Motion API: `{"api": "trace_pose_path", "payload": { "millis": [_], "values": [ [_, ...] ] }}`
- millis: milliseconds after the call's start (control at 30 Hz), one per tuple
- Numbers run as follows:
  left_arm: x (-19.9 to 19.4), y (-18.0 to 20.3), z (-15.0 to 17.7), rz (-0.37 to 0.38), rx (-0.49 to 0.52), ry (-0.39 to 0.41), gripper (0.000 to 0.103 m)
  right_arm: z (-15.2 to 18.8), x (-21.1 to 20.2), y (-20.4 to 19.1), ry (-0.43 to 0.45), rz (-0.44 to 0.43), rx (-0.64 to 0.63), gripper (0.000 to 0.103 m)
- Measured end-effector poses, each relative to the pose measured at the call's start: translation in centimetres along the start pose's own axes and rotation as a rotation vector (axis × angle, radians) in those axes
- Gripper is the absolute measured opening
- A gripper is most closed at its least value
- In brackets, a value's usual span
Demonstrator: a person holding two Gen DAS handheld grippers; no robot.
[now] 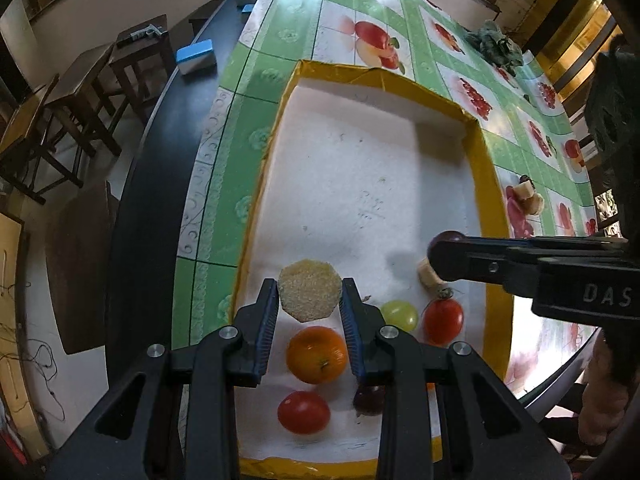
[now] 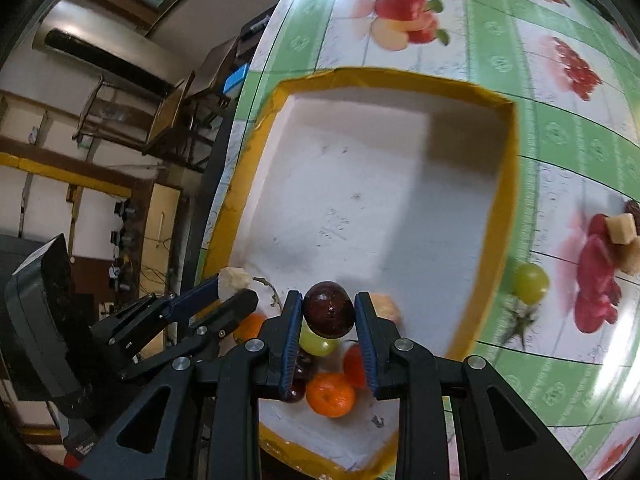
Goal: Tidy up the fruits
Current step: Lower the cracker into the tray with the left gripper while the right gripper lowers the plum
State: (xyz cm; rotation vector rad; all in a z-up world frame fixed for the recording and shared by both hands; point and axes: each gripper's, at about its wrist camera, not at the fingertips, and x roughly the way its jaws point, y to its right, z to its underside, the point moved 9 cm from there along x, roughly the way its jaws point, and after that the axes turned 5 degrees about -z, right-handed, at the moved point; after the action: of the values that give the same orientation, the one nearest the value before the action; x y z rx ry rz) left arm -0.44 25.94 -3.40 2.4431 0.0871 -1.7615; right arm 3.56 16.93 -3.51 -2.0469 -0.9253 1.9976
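We see the pale slice [image 1: 310, 295] sitting between the left gripper [image 1: 310, 298] pads, above the near end of the tray [image 1: 490, 184]. Below it lie an orange [image 1: 317, 354], tomatoes [image 1: 304, 412] and a green grape [image 1: 399, 314]. The dark grape [image 2: 329, 310] sits between the right gripper [image 2: 328, 312] pads, over the same end. The tray rests on a fruit-print cloth [image 1: 360, 12] (green checks), with wooden chairs [image 1: 64, 112] off to the left. Both jaws stand narrowly apart: the left ones pinch the slice, the right ones clamp the dark grape.
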Motion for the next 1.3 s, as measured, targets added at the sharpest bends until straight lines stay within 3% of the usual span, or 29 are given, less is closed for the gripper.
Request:
{"api": "trace_pose_path", "payload": {
  "millis": [833,1300],
  "values": [
    [1.0,0.4,1.1,-0.005,0.030,-0.019,0.029,0.5,4.9,-0.5,-0.069,0.053,0.006,0.030],
    [0.4,0.7,0.6,-0.006,0.044,-0.003,0.032,0.1,3.0,0.0,-0.025,0.017,0.051,0.034]
  ]
}}
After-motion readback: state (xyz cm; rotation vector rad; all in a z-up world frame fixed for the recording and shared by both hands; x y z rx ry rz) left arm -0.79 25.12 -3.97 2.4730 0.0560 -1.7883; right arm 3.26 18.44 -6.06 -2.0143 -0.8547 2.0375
